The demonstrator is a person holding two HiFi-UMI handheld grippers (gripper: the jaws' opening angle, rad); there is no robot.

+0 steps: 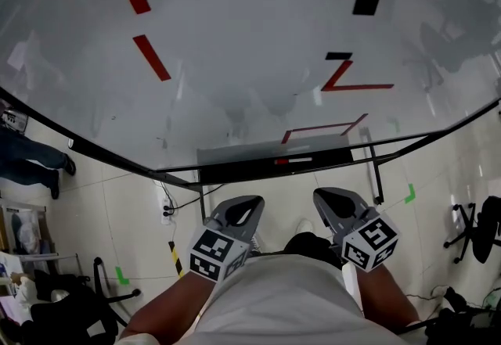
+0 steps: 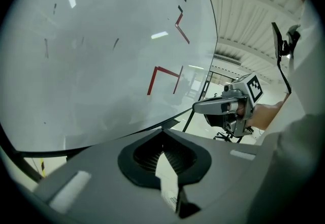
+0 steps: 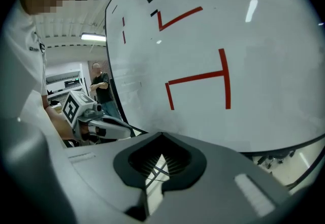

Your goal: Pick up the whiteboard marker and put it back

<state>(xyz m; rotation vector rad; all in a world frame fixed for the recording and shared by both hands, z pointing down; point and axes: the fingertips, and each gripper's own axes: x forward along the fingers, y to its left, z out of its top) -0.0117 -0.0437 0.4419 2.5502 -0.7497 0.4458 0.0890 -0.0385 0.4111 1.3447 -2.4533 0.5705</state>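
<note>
Hovering below whiteboard (image 1: 235, 62) edge: left gripper (image 1: 247, 204)

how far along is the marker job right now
Done: nothing provable. The whiteboard marker lies on the tray under the whiteboard, either untouched or already returned. In hand: nothing; left claw and right claw are shut, empty, held low by the person's body. Left: if untouched, the whole pick-up and return.

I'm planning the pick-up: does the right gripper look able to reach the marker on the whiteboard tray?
Probably yes: the whiteboard marker lies uncovered on the tray ahead of the right gripper, nothing between them. Its jaws are together, so they must open first.
</note>
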